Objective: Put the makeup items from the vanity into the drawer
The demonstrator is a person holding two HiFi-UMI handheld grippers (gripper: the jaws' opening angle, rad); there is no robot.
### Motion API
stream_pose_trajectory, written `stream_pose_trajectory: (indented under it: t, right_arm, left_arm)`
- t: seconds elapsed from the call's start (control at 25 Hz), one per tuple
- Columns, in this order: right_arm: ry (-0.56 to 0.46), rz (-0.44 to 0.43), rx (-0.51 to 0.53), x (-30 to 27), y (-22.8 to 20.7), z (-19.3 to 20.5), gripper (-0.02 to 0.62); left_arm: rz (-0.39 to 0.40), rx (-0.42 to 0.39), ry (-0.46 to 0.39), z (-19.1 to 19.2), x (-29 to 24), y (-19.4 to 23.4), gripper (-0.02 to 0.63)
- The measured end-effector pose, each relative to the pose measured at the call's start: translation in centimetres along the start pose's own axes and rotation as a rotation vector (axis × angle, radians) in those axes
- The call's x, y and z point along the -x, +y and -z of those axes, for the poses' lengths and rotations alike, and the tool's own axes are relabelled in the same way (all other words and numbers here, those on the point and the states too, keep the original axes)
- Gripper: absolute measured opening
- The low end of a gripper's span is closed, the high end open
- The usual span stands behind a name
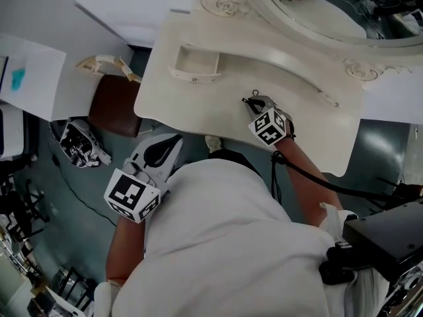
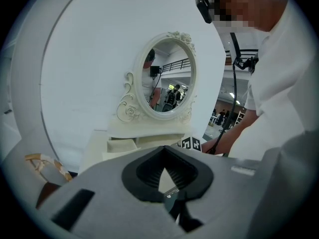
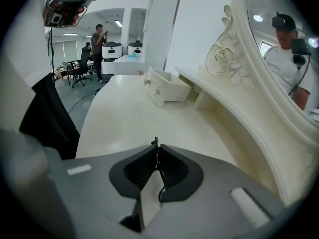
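The cream vanity top (image 1: 218,107) shows no makeup items in any view. Its small drawer (image 1: 195,63) stands pulled open at the back left, also seen as the drawer (image 3: 167,88) and the drawer (image 2: 122,144); I cannot see inside it. My right gripper (image 1: 253,103) rests low over the middle of the top, jaws shut with nothing between them, its tips (image 3: 157,146) pointing toward the drawer. My left gripper (image 1: 157,152) hangs off the vanity's front edge near my body, shut and empty, its tips (image 2: 164,151) aimed at the oval mirror (image 2: 167,76).
A brown chair seat (image 1: 115,104) with a cream back (image 1: 106,65) stands left of the vanity. A spare gripper (image 1: 79,144) lies on the floor. Black equipment (image 1: 390,236) sits at the right. A cable (image 1: 310,177) trails from my right gripper. People (image 3: 99,39) stand far off.
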State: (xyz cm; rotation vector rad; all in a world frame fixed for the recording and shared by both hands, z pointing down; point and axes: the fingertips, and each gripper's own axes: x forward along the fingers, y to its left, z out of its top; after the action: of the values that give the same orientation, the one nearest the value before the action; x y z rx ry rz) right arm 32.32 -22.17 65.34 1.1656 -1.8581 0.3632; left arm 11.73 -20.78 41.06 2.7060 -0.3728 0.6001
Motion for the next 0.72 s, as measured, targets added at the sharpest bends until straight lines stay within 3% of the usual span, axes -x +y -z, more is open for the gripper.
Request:
stream_pose_trajectory:
  t: [0.32, 0.72]
  right_arm:
    - [-0.039, -0.017, 0.023, 2.2, -0.9, -2.0, 0.015]
    - [-0.115, -0.07, 0.049, 5.2, -3.3, -8.8, 0.015]
  left_arm:
    - [-0.006, 0.007, -0.01, -0.1, -0.2, 0.1, 0.002]
    - [-0.03, 0.013, -0.029, -0.5, 0.1, 0.3, 0.002]
